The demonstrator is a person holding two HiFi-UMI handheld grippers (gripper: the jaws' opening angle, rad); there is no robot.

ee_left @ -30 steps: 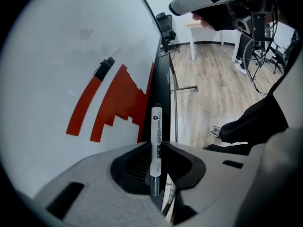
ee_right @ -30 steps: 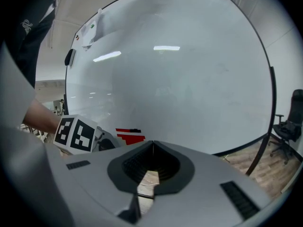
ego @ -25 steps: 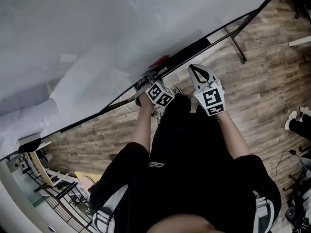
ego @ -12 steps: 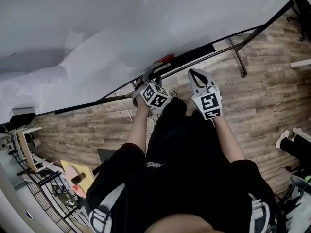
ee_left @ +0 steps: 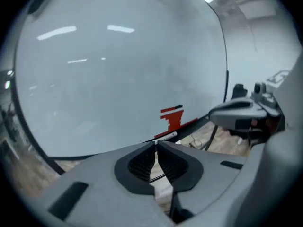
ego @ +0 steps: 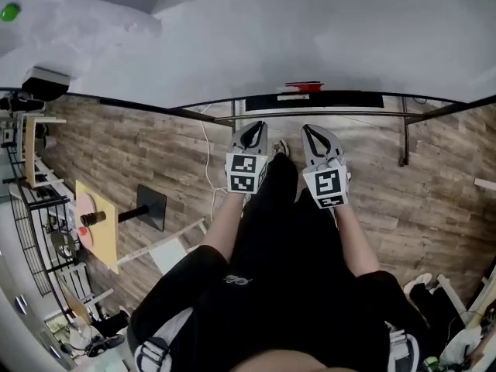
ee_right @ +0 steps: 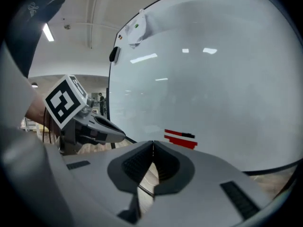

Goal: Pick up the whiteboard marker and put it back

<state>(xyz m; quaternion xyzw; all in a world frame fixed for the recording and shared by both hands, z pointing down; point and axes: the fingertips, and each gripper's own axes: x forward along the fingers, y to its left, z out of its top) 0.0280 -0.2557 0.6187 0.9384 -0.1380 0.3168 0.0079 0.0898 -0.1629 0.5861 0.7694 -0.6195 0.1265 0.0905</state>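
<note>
Most of the head view is taken up by a whiteboard (ego: 310,37), its face pale and blank apart from reflected ceiling lights. Below it runs a wood-plank floor (ego: 155,153). A person in black clothing (ego: 271,285) stands facing the board, both forearms stretched forward. At the far left stands a wire rack (ego: 31,208), with a yellow board (ego: 97,223) and a dark square base plate (ego: 151,206) just beside it. Along the whiteboard's lower edge runs a narrow dark tray (ego: 349,99).

Side by side, near each other and short of the board, the two grippers point toward the tray. The left gripper (ego: 253,128) has just been closing its jaws – its own view shows them all but together, only a thin slit at the tips, with nothing between them. The right gripper (ego: 311,130) has its jaws pressed fully together, also empty.

On the board just above the tray sits a red block (ee_left: 173,120), and right over it a thin red strip with a black end (ee_left: 171,109). The whiteboard marker (ee_left: 166,136) – a pale barrel – lies along the tray just below the red block, ahead of the left gripper's tips and apart from them. Neither gripper touches it.
</note>
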